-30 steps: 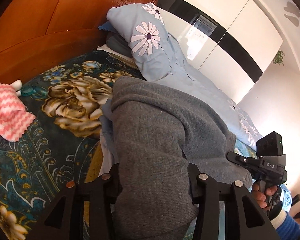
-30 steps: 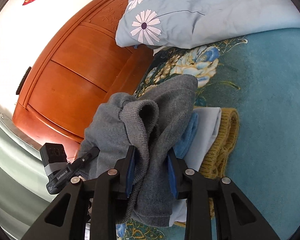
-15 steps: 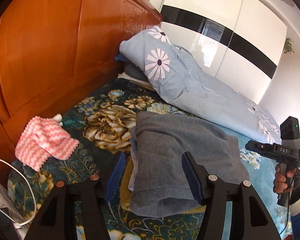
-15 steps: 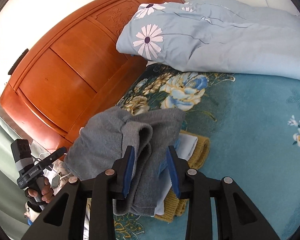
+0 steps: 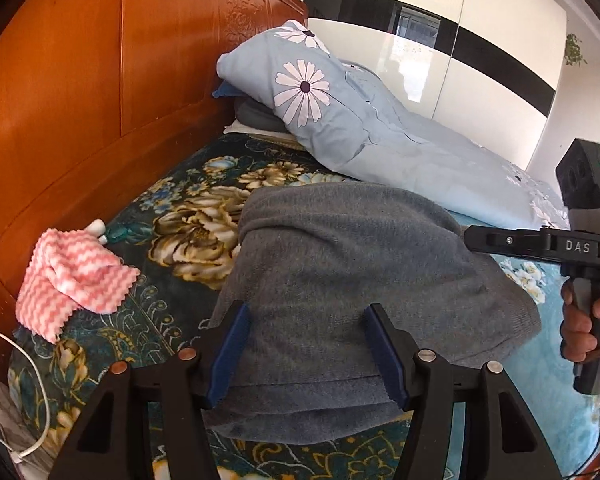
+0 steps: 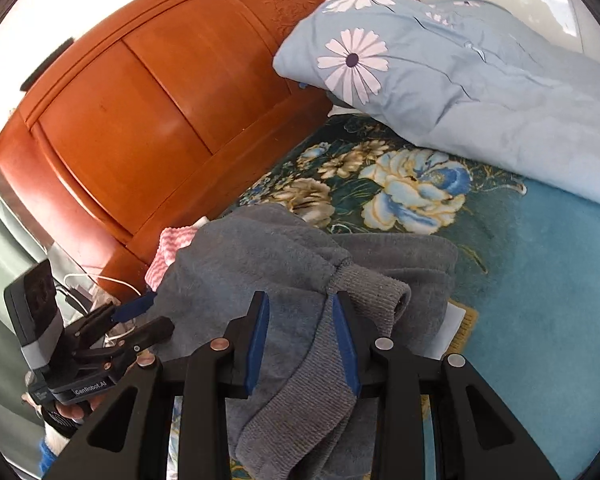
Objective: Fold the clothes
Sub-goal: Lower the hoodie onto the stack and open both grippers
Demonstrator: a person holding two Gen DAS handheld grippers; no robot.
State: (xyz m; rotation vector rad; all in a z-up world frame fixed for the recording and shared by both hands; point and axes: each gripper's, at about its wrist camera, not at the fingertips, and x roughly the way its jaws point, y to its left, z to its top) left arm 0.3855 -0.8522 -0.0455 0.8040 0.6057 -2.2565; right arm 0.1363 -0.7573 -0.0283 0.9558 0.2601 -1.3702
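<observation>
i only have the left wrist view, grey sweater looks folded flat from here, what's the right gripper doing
Observer: The right gripper has its jaws apart, and the grey sweater's ribbed sleeve is draped loosely between them, not tucked in.
Operator: anything under the sweater
Observer: Yes. A white garment and a yellow knit peek out from beneath its far edge.
</observation>
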